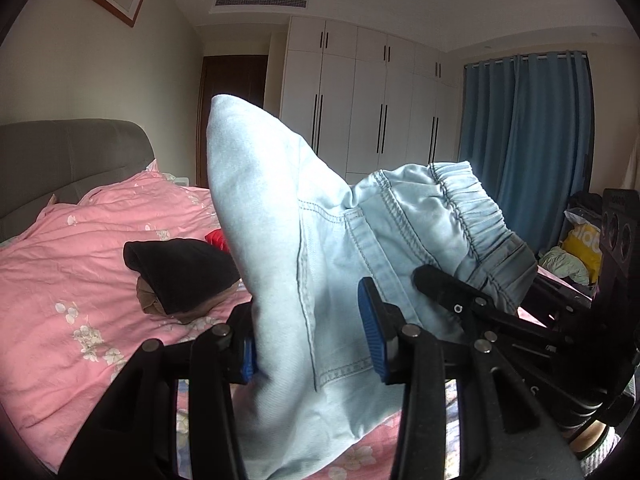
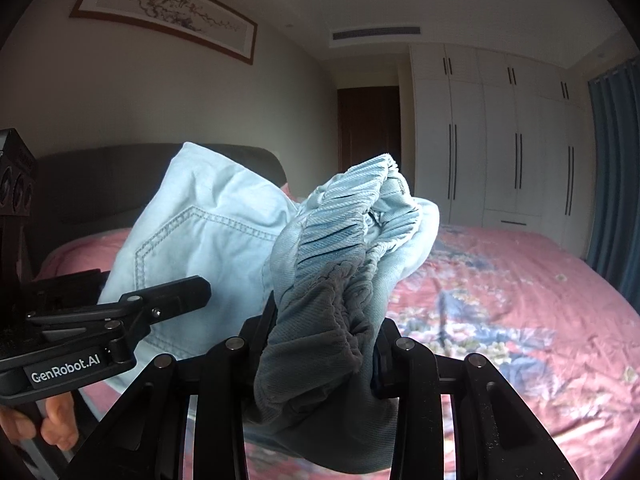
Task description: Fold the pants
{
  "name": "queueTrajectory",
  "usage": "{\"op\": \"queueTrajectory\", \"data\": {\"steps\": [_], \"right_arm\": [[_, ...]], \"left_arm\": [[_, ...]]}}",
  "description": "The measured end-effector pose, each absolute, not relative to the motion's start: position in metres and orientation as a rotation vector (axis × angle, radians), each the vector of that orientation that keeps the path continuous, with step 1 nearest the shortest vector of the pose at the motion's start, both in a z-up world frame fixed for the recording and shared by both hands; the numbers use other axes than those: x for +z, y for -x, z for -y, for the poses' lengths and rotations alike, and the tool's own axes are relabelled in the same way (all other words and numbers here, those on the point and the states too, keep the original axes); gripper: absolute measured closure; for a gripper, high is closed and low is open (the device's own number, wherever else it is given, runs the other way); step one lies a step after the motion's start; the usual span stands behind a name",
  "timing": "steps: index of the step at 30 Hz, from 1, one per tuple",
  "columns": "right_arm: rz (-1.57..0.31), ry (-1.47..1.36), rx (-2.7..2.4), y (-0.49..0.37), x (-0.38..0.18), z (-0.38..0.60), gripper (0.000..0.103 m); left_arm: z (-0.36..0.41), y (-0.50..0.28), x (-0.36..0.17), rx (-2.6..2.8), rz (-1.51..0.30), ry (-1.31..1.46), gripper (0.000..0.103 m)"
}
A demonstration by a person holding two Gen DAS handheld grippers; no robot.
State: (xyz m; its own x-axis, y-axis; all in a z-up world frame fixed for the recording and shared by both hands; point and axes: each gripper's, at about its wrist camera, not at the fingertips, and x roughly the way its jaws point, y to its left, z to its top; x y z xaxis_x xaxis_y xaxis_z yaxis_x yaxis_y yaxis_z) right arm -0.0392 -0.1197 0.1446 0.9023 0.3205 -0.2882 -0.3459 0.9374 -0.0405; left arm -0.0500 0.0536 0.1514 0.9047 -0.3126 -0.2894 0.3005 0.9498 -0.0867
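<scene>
Both tools hold the light-blue denim pants (image 1: 320, 248) lifted above the bed (image 1: 80, 264). Left tool (image 1: 312, 348): blue-padded fingers (image 1: 372, 336) wide-set with thick bunched fabric between them, clamped on the pants near a pocket seam. Right tool (image 2: 320, 344): closed on the gathered elastic waistband (image 2: 340, 248), fabric bulging up between the fingers. In the left wrist view the right tool (image 1: 460, 300) sits just right, at the waistband edge. Black folded garment (image 1: 180, 272) lies on the pink floral duvet, far left. White wardrobe (image 1: 360, 92) and blue curtain (image 1: 528, 140) behind.
</scene>
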Motion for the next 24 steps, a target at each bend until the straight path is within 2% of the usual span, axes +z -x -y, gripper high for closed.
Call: {"op": "queueTrajectory", "data": {"steps": [10, 24], "right_arm": [[-0.245, 0.083, 0.345, 0.018, 0.16, 0.121, 0.066], [-0.329, 0.07, 0.309, -0.027, 0.133, 0.127, 0.066]], "left_arm": [[-0.049, 0.013, 0.16, -0.313, -0.293, 0.025, 0.062], [-0.025, -0.049, 0.121, -0.339, -0.41, 0.027, 0.062]]}}
